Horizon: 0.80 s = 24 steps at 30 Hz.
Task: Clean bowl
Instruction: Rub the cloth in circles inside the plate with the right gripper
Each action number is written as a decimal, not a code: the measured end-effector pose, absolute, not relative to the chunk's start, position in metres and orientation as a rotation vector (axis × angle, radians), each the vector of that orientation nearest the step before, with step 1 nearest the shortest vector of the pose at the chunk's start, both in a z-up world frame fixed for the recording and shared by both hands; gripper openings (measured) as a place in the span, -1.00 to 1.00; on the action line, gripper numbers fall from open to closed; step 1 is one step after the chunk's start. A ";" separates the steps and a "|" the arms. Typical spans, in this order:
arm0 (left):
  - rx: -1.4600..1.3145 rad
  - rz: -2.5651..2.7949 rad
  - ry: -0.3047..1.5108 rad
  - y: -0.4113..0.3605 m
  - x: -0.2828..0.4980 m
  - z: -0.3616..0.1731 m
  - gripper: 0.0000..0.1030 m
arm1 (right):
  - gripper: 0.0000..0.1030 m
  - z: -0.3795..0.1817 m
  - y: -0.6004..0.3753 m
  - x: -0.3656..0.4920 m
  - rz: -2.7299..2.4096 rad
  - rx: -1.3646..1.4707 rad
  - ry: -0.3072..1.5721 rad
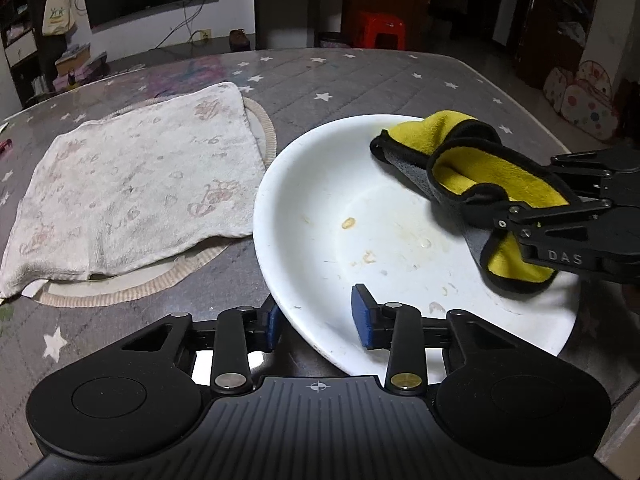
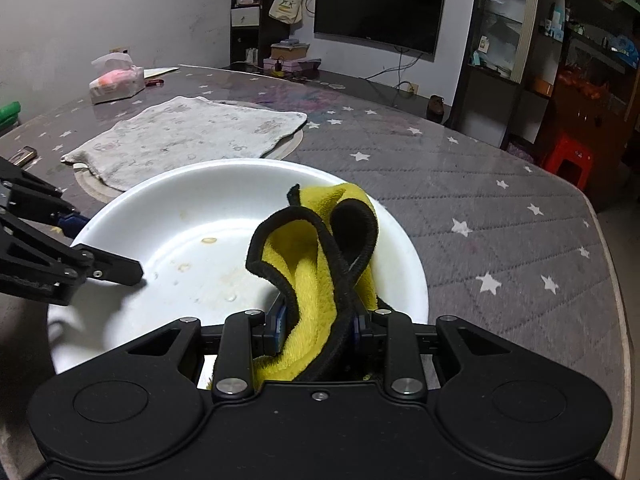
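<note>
While the left gripper's (image 1: 318, 322) jaws straddle the bowl (image 1: 320, 216) rim, the "DAS"-marked right gripper (image 2: 318, 330) pinches the cloth (image 2: 316, 264).

**Both grippers at work, one spread, one clamped**

Your left gripper (image 1: 318, 320) sits low and level with its jaws spread wide: one blue pad (image 1: 362, 316) rests inside the white bowl (image 1: 320, 200), the other stays outside the rim, so the wall runs between them without being pinched. Your right gripper (image 2: 318, 330) reaches in from the opposite side, angled slightly downward, its jaws drawn tight together on a bunched fold of the yellow cloth (image 2: 316, 280). The two grippers face each other, well apart.
</note>
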<state>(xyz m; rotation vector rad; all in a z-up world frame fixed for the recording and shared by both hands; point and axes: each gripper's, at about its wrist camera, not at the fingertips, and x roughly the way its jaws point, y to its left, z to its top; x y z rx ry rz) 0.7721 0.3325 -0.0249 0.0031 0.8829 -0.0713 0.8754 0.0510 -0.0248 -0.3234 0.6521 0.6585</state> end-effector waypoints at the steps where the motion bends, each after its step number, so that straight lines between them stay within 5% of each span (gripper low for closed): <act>1: 0.002 -0.069 0.883 0.332 0.772 -0.025 -0.28 | -0.42 -0.025 0.052 0.878 0.660 -0.324 0.649; 24: 0.125 -0.120 0.868 0.333 0.813 -0.019 -0.33 | -0.42 -0.020 0.040 0.852 0.672 -0.290 0.712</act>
